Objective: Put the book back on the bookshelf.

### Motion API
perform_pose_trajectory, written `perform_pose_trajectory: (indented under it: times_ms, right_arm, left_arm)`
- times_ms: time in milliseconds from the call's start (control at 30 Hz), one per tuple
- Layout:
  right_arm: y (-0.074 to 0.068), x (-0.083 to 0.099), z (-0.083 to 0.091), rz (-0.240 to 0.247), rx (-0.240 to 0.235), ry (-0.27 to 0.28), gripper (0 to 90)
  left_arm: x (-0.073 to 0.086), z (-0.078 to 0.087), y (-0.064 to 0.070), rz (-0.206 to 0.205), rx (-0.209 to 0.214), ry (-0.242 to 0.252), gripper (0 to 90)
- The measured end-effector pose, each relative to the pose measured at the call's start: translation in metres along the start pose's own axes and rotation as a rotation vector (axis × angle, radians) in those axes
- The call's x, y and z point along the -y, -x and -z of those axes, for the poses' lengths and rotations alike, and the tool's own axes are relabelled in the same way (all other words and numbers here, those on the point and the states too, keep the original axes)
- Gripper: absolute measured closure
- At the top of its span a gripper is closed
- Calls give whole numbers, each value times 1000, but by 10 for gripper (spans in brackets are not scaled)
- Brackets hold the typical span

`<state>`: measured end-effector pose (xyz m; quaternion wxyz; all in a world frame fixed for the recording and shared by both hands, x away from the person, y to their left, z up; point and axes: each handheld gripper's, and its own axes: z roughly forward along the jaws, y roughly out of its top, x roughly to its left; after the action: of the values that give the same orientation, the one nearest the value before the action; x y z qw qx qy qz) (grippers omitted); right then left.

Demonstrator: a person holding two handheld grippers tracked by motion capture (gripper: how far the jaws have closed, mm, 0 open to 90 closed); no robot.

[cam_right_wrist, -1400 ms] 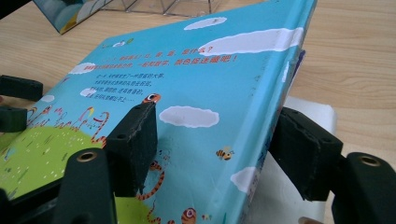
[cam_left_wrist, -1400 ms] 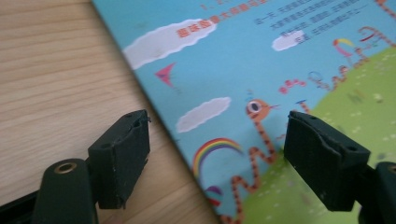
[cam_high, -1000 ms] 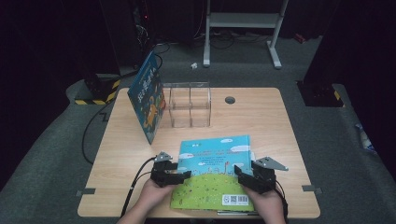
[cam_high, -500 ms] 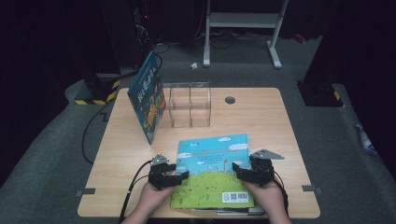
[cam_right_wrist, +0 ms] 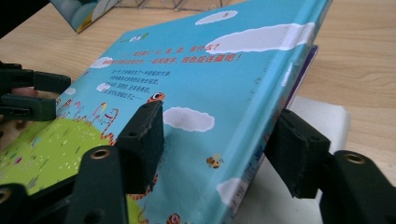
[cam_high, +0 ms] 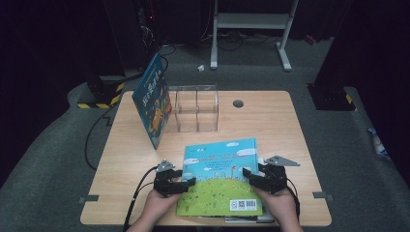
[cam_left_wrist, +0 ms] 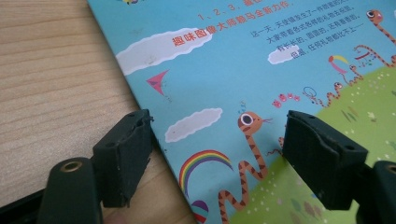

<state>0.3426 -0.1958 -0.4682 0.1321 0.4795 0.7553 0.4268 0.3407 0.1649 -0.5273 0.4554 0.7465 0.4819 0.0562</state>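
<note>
A picture book (cam_high: 220,174) with a blue sky and green hill cover lies flat at the table's front middle, barcode toward me. My left gripper (cam_high: 175,182) is at its left edge. In the left gripper view, that gripper (cam_left_wrist: 219,126) is open, one jaw over the wood and the other over the cover (cam_left_wrist: 261,60). My right gripper (cam_high: 263,177) is at the book's right edge. In the right gripper view, that gripper (cam_right_wrist: 219,121) is open and straddles the book's spine edge (cam_right_wrist: 261,107), one jaw on the cover side and the other outside the spine.
A white, flat thing (cam_right_wrist: 322,116) lies under the book. A second blue book (cam_high: 152,99) leans against a clear acrylic holder (cam_high: 196,108) at the back left. A round grommet (cam_high: 237,103) sits in the wooden table (cam_high: 270,125). The table's front edge is just below my hands.
My right gripper has moved a little left, closing in on the book's right edge. The left gripper and the book have barely shifted.
</note>
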Motion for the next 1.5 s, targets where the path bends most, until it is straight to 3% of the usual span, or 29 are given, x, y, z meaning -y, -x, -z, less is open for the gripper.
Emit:
perform_pose_trajectory:
  times_ms: [533, 733, 867, 1000, 1200, 1500]
  right_arm:
    - [-6, 7, 13, 87, 5, 83, 458]
    - [-12, 8, 20, 136, 10, 138, 458]
    - [-17, 8, 24, 160, 13, 166, 458]
    - [-21, 5, 27, 183, 15, 185, 458]
    - [-33, 1, 27, 212, 8, 217, 457]
    - [-53, -18, 17, 228, 17, 242, 454]
  left_arm:
    - [-1, 0, -4, 23, 19, 3, 165]
    - [-2, 2, -10, 69, 67, 12, 110]
    - [-2, 4, -14, 92, 108, 20, 112]
    - [-3, 7, -15, 89, 148, 30, 161]
    - [-6, 22, -19, 92, 130, 45, 188]
    - [-9, 47, -27, 81, 60, 134, 259]
